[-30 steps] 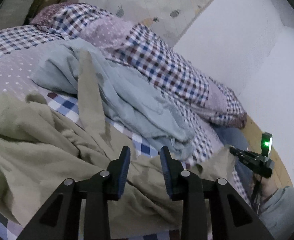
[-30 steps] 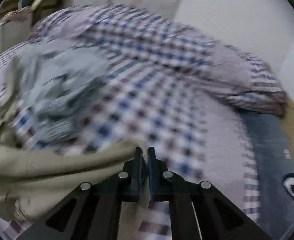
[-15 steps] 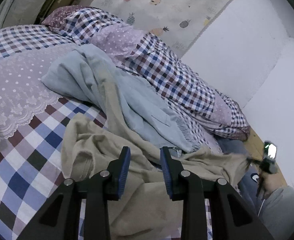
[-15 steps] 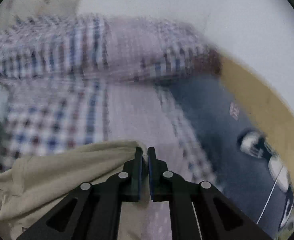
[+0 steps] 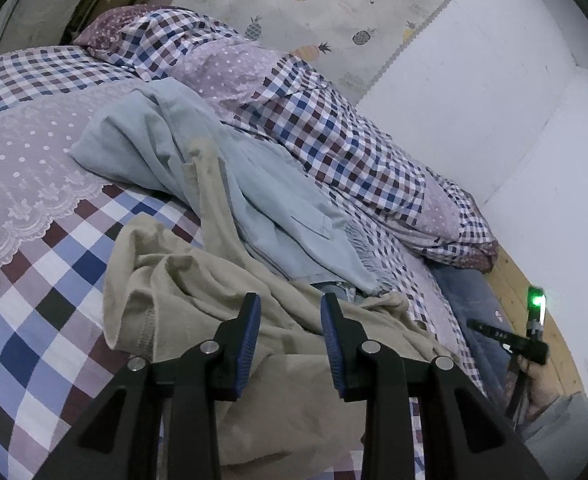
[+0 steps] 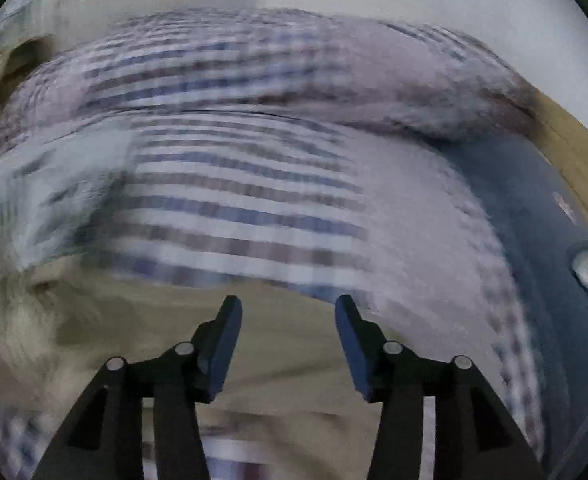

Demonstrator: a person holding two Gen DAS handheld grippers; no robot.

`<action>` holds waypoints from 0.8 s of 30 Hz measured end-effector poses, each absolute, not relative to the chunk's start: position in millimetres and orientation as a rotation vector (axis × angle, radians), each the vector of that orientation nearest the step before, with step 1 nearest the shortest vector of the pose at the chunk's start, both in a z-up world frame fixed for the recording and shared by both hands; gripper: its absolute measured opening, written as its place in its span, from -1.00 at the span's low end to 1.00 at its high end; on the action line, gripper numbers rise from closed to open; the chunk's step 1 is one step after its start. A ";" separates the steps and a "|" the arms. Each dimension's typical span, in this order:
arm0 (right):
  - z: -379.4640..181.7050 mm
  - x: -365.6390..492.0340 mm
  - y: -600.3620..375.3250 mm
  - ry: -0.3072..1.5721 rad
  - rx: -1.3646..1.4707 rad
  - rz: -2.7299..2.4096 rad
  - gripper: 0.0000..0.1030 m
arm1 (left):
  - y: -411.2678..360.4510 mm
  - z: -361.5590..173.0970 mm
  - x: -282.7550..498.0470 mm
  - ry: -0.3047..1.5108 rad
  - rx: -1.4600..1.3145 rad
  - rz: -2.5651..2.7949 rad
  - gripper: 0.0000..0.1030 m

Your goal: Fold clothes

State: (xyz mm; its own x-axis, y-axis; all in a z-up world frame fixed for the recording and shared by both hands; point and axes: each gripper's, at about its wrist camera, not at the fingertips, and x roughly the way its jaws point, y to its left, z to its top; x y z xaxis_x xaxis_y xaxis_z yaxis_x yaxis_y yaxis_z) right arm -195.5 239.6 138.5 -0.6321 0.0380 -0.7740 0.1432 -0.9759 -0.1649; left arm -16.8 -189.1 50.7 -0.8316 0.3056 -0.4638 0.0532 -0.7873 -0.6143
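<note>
On the bed (image 5: 33, 264), our 2 hand-held grippers, left (image 5: 289, 320) and right (image 6: 287, 320), gape empty over the crumpled beige garment (image 5: 197, 292); we should spread it flat, clear of the blue garment (image 5: 253, 200), before creasing.

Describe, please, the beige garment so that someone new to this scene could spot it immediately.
Start from the bed with its checked sheet. The beige garment lies crumpled on the near part of it, just beyond the open left tool, with one strip running up over the blue garment. Its sandy colour sets it apart: its neighbour is pale blue and the bedding is checked.
</note>
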 end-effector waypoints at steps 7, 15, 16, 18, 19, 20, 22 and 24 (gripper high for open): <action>105.5 -208.7 101.4 0.612 1.277 -2.417 0.09 | -185.6 53.7 -16.4 -0.969 -0.834 2.698 -0.38; 68.3 -230.2 61.2 0.761 1.326 -2.289 -0.41 | -197.4 51.7 -15.5 -1.053 -0.832 2.652 -0.38; 72.6 -227.6 57.4 0.784 1.298 -2.293 -0.85 | -199.2 51.0 -15.7 -1.068 -0.832 2.646 -0.38; 86.1 -222.8 51.4 0.821 1.236 -2.306 -0.85 | -203.3 49.6 -15.2 -1.099 -0.830 2.635 -0.38; 95.1 -221.0 49.2 0.835 1.205 -2.315 -0.85 | -205.2 49.2 -15.0 -1.112 -0.829 2.631 -0.38; 106.5 -221.0 47.9 0.845 1.178 -2.329 -0.85 | -207.4 49.1 -14.4 -1.121 -0.826 2.630 -0.38; 132.8 -223.6 45.0 0.882 1.116 -2.368 -0.86 | -212.7 48.9 -12.3 -1.149 -0.816 2.624 -0.38; 165.5 -233.3 42.5 0.913 1.042 -2.446 -0.86 | -218.1 49.2 -10.1 -1.173 -0.805 2.622 -0.38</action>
State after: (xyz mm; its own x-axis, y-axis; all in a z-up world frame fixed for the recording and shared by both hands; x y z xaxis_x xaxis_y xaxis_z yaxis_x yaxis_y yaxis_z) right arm -233.3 42.5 165.5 -0.6785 -0.0478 -0.7330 0.5164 -0.7408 -0.4297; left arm -10.1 -218.1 49.2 -0.8427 0.3501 -0.4090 0.0715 -0.6801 -0.7296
